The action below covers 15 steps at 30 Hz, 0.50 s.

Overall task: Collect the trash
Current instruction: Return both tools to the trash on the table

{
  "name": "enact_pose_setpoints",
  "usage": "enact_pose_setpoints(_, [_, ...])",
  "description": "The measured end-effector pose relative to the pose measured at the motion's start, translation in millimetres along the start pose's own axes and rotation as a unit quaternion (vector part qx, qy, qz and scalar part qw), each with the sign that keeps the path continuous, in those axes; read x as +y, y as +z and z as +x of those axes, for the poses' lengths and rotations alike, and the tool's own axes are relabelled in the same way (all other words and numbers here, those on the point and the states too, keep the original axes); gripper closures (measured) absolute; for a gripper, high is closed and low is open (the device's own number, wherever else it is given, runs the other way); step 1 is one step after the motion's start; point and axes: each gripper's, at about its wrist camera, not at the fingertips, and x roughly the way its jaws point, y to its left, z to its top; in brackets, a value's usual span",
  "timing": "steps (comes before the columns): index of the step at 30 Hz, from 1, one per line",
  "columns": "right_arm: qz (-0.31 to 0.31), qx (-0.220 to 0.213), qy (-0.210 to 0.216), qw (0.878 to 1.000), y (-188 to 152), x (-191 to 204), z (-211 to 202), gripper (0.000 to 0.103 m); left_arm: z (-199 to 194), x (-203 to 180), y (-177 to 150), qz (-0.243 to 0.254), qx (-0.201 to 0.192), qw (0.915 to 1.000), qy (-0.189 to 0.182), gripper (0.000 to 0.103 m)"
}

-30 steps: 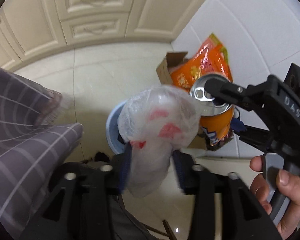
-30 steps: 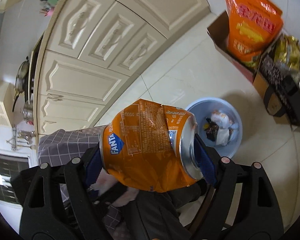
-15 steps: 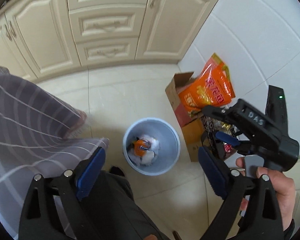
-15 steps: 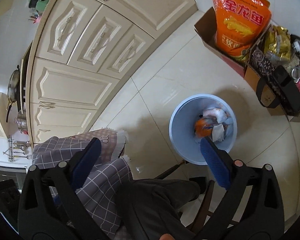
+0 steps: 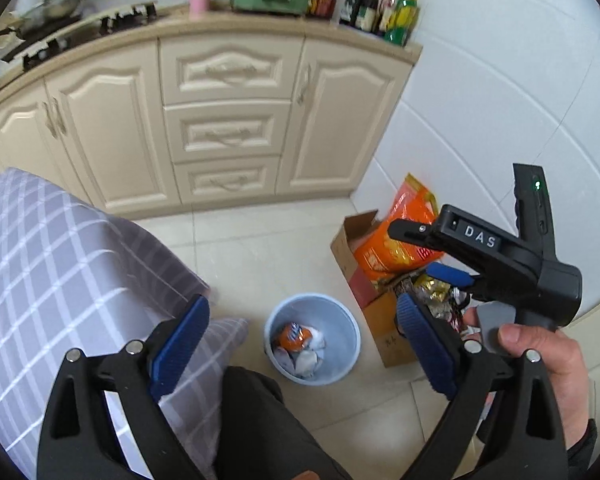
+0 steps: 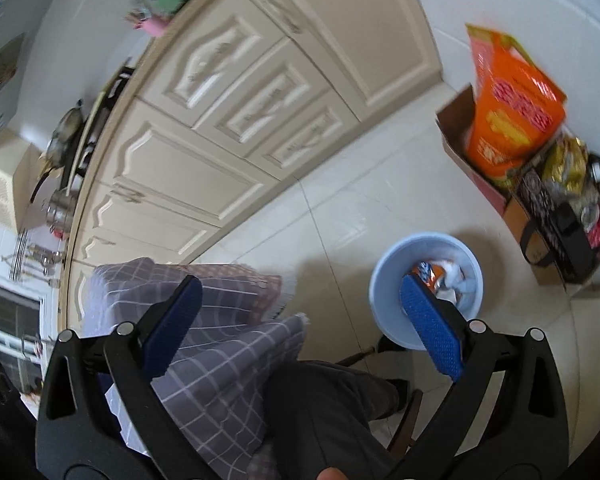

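A light blue trash bin (image 5: 350,346) stands on the tiled floor far below both grippers. In it lie a crushed orange Fanta can (image 5: 296,334) and crumpled white plastic (image 5: 310,360). My left gripper (image 5: 300,302) hangs high above the bin, open, with nothing between its blue pads. The right gripper (image 5: 418,250) is at the right of the left wrist view in a person's hand (image 5: 540,352), also open and holding nothing. In the right wrist view the right gripper (image 6: 300,280) is wide open; its right pad overlaps the bin (image 6: 388,316) and the can (image 6: 428,274).
A cardboard box (image 5: 360,280) holding an orange bag (image 5: 396,248) and shiny wrappers stands by the white tiled wall. Cream cabinets (image 5: 228,128) run along the back. A checked grey cloth (image 5: 60,272) fills the left. The person's dark trousers (image 5: 260,420) are under the grippers.
Both grippers opened and rose well above the bin. The white plastic bag left the left gripper and the orange can left the right; both now lie in the bin.
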Motion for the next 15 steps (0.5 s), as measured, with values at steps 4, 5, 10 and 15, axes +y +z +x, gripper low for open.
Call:
enact_pose_setpoints(4, [-0.037,-0.01,0.007,0.999,-3.7,35.3,-10.9,0.006,-28.8,18.3,-3.1,-0.014,-0.026,0.9994,0.018,0.01])
enact_pose_setpoints(5, [-0.046,-0.012,0.009,0.999,-5.7,43.3,-13.2,0.006,-38.0,25.1,-4.3,-0.018,-0.033,0.999,0.024,0.01])
enact_pose_setpoints(10, [-0.101,-0.01,0.042,0.994,-19.3,95.0,-20.5,0.006,-75.2,59.9,-12.9,-0.039,-0.062,0.9956,0.057,0.01])
enact_pose_setpoints(15, [-0.162,-0.005,0.066,0.985,-38.2,149.4,-22.1,0.006,-112.1,98.9,-24.4,-0.067,-0.089,0.9892,0.094,0.01])
